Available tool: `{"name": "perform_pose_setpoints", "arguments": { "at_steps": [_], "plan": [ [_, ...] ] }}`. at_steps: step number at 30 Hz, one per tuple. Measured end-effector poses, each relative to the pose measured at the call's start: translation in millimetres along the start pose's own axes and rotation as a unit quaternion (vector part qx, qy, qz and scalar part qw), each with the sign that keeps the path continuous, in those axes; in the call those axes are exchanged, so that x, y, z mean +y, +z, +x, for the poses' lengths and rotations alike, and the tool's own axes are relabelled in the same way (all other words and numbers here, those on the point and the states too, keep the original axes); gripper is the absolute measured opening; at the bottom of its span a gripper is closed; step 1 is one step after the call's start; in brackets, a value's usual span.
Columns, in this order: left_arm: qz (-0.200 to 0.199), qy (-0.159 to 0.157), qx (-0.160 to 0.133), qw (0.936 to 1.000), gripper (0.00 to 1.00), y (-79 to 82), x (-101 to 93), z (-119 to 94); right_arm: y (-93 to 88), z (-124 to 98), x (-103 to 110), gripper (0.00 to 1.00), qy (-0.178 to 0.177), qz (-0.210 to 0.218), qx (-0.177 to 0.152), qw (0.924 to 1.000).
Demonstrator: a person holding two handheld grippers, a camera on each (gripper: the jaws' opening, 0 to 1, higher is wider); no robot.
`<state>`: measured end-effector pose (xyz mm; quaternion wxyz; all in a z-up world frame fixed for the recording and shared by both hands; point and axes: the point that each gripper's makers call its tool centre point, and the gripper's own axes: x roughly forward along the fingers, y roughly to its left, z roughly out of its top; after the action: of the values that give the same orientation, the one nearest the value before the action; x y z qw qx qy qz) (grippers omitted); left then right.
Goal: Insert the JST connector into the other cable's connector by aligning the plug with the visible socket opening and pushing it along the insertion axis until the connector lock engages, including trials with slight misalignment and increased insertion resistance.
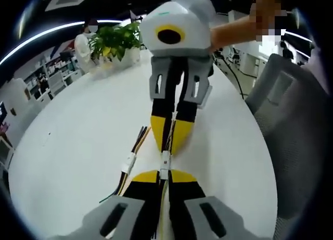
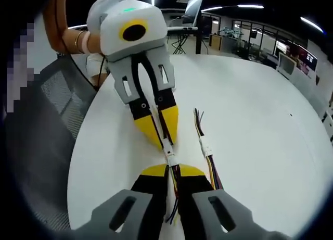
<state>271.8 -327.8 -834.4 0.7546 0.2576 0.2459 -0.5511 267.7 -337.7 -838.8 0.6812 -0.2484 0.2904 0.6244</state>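
the white jst connector (image 1: 165,162) sat joined between the 2 tongs' tips, just above the white desk (image 1: 78,141). the left tongs (image 1: 164,176) were clamped on its wires, and the right tongs (image 1: 171,138) pinched the opposite cable. a spare mated cable (image 2: 205,146) lay just beside them.

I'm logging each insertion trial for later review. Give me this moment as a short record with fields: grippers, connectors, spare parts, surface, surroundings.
left gripper: shut on its cable, jaws closed behind the white connector
right gripper: shut on the other cable, tips facing the left gripper's
connector pair: white housings meet between the two sets of tips; lock state cannot be told
spare cable: second white connector with coloured wires, lying on the table beside the grippers
table: white, rounded
surroundings: potted plant at table's far end, grey chair alongside
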Motion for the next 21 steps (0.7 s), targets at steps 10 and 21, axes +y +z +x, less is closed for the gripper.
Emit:
{"name": "perform_pose_setpoints", "arguments": {
  "at_steps": [10,21],
  "plan": [
    [-0.002,-0.006,0.001,1.0,0.0,2.7,-1.7,1.3,0.7,1.9,-0.4,0.02,0.005,0.0,-0.003,1.0],
    [0.012,-0.003,-0.002,0.9999,0.0,5.2,-1.6,-0.2,4.3,2.6,-1.5,0.01,0.005,0.006,-0.009,0.9999]
  ]
}}
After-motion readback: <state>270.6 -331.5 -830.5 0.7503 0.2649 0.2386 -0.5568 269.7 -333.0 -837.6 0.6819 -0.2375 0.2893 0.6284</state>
